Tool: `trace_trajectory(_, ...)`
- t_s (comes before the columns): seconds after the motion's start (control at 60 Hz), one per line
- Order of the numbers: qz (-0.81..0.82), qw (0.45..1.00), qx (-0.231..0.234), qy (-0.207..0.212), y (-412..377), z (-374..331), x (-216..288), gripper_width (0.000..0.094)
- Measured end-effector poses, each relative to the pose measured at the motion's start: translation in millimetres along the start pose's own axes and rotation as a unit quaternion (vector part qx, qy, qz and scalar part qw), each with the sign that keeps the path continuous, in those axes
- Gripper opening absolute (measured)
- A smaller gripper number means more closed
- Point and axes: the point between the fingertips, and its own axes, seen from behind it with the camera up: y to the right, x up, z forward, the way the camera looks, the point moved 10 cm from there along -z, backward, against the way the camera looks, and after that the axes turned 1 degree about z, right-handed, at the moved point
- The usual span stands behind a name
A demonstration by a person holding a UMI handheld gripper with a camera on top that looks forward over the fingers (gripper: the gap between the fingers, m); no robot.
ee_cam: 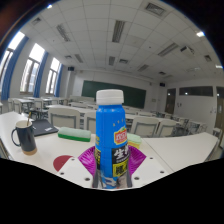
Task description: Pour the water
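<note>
tongs (111, 176): clamped on bottle (112, 135) | left: dark mug (24, 136), green box (73, 133) on desk (180, 150)

The blue-capped bottle (112, 135) standing between the gripper (112, 165) fingers carries a blue label with large white characters running down it. They are too small to read. No other writing can be made out.

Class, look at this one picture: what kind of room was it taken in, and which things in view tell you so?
Most likely a classroom. A green chalkboard hangs on the far wall, rows of desks fill the room, and strip lights run along the ceiling. The tool grips a blue-capped bottle.
</note>
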Motion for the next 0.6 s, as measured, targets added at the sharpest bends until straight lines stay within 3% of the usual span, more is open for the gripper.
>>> trace_trajectory(0.133,-0.224,0.973,-0.049,0.029,-26,10,44,0.0379)
trace_trajectory(0.267,-0.478,0.874,-0.057,0.062,-60,5,98,0.0378)
trace_trajectory(0.4,-0.698,0.709,-0.058,0.082,-115,-5,128,0.0377)
trace_trajectory(0.517,-0.818,0.555,-0.094,0.114,-142,-17,146,0.0375)
trace_trajectory(0.6,-0.862,0.478,-0.109,0.131,-164,-10,147,0.0377)
